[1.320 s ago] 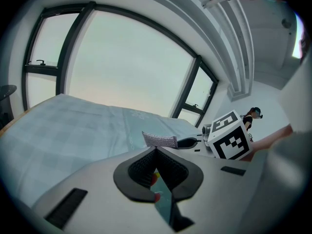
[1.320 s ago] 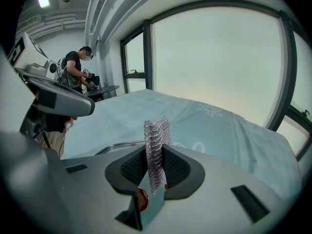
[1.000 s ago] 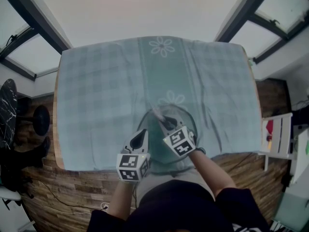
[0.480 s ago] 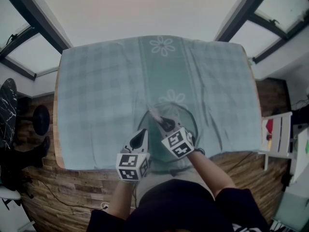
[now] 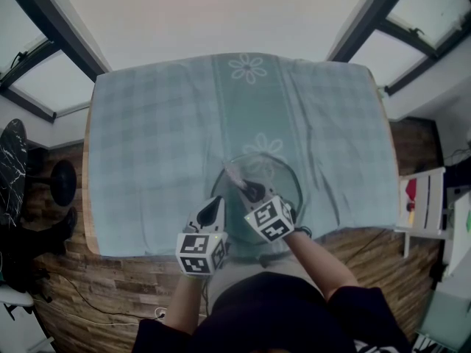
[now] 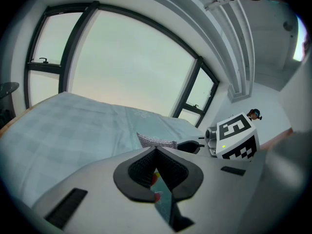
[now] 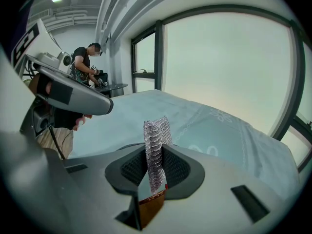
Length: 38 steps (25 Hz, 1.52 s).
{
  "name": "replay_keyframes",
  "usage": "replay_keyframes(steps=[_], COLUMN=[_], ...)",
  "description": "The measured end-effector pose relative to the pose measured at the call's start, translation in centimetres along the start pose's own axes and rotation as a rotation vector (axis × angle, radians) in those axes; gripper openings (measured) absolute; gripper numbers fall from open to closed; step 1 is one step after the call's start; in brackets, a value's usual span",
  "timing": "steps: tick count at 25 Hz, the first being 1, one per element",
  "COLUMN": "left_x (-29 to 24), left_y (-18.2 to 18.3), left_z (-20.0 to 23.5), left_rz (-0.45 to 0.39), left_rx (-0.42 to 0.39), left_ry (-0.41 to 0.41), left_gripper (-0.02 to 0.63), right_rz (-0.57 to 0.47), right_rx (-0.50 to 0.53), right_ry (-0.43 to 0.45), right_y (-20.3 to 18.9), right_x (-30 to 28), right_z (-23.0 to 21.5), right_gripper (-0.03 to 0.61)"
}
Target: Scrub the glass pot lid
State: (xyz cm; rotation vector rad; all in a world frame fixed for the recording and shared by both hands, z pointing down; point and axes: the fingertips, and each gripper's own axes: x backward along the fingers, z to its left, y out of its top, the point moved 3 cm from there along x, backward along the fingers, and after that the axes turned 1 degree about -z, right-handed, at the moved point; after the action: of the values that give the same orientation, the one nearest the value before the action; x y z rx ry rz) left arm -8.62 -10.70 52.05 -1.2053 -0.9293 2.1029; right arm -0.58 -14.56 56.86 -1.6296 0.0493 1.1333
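From my remote station I saw the table (image 5: 87, 197) under a pale green checked cloth (image 5: 154, 131) with flower prints. The glass pot lid (image 5: 278, 172) lay flat on this cloth, at the middle of the table's near side, close to the edge where the person stood.

The right gripper (image 7: 155, 161) was clamped on a silvery mesh scrubber (image 7: 156, 139). The mesh stood up between the two dark pads and rose above them. In the head view this gripper hung over the lid, and the free end of the scrubber pointed toward the lid's far left part. I could not tell whether the mesh touched the glass.

The left gripper (image 6: 156, 152) had its jaws pressed together, and I saw nothing held between the pads. In the head view it was at the near left rim of the lid, just beside the right gripper. Whether its tip touched the rim was not clear to me.

Far behind, in the right gripper view, a person (image 7: 87, 65) stood at a desk.
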Motion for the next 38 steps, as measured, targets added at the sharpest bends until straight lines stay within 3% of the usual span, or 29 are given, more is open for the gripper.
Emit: replay_keyframes(steps=[12,21,38], left_x=[0.9,1.5,2.9], left_y=[-0.9,-1.5,-2.0], left_z=[-0.3,-0.1,0.3], left_rz=[0.005,0.014,0.014], left_rx=[-0.009,0.009,-0.02], left_ry=[-0.007,0.013,0.013], left_gripper=[-0.005,-0.005,-0.005], right_rz=[-0.003,0.005,0.034], right_rx=[-0.01,0.054,0.07], right_ry=[0.001,0.013,0.028], right_y=[-0.6,-1.4,-2.3], right_x=[0.8,1.4,2.0], right_z=[1.6,3.6,6.2], right_gripper=[0.075,0.075,0.075])
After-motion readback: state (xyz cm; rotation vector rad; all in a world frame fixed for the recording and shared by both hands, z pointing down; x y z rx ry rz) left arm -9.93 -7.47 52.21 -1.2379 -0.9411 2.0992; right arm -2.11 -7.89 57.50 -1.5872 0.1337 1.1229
